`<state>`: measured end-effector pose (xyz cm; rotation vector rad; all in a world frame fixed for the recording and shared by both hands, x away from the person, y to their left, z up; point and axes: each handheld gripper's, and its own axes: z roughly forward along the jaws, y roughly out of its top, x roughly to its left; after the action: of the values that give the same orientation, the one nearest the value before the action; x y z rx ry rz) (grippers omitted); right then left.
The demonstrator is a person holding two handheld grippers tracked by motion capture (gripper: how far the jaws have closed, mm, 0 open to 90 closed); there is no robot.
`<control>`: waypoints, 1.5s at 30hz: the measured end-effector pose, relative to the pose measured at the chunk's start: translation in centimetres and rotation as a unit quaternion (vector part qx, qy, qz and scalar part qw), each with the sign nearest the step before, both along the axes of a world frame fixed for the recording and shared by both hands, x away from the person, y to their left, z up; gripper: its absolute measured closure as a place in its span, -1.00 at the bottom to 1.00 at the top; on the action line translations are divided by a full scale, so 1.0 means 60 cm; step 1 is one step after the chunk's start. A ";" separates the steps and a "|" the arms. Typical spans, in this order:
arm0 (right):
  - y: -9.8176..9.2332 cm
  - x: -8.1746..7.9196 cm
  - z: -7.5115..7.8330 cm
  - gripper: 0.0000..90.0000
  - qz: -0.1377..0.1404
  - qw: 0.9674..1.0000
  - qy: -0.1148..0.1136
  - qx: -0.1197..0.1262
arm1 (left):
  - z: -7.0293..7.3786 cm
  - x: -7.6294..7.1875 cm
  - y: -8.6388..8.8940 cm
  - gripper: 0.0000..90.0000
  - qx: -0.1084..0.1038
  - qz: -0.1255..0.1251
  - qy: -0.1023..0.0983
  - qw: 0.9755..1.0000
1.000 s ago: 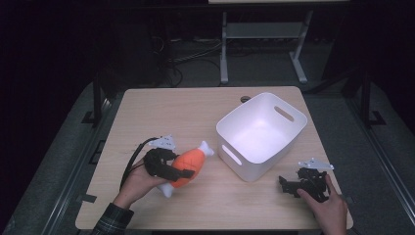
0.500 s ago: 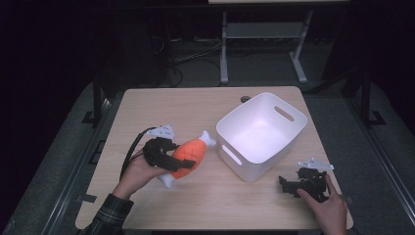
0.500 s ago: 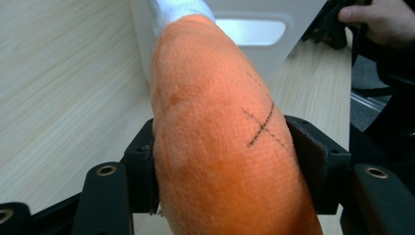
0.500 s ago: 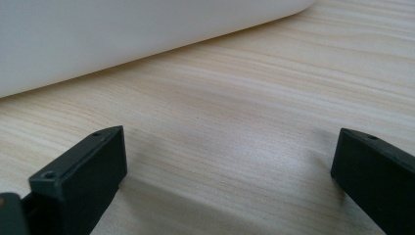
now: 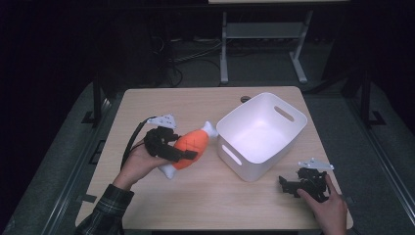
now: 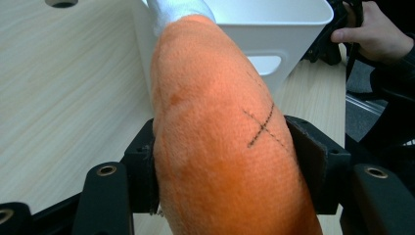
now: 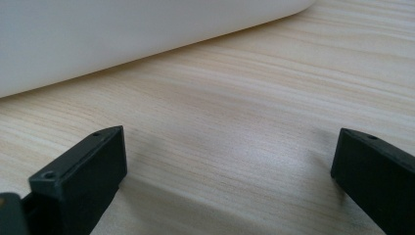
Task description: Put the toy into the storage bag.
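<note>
Orange plush toy (image 5: 192, 146), a soft carrot-like shape with white ends, is pinched across its body by the left gripper (image 5: 182, 152), and the left gripper view shows both black pads pressing into the orange fabric from the two sides. It is held above the wooden table (image 5: 161, 105), just left of the white bin (image 5: 261, 132), with its white tip pointing toward the bin wall but not over the rim. So the picking up looks done, I judge: the toy seems clear of the table surface. What is left, as I read it, is to carry the toy over the rim and release it inside the bin, which holds nothing as far as its inside shows. The right gripper (image 5: 293, 186) rests on the table near the front right corner of the bin, and in the right gripper view its jaws stand wide apart with only bare wood between them.
</note>
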<state>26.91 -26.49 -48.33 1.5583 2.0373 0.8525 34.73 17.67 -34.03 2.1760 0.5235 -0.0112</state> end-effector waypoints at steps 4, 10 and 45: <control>0.000 0.000 0.000 -1.00 0.000 1.000 -0.001 0.000 | 0.008 0.005 -0.005 -0.18 -0.001 -0.003 -0.003 1.000; 0.000 0.000 0.000 -1.00 0.001 1.000 0.000 0.000 | 0.021 0.012 -0.015 -0.18 -0.002 -0.005 -0.008 1.000; 0.000 0.000 0.000 -1.00 0.000 1.000 0.001 0.001 | 0.087 0.078 -0.093 -0.17 0.000 -0.025 -0.034 0.999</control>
<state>26.91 -26.48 -48.32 1.5595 2.0384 0.8536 39.40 12.09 -28.80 2.1813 0.4310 0.0353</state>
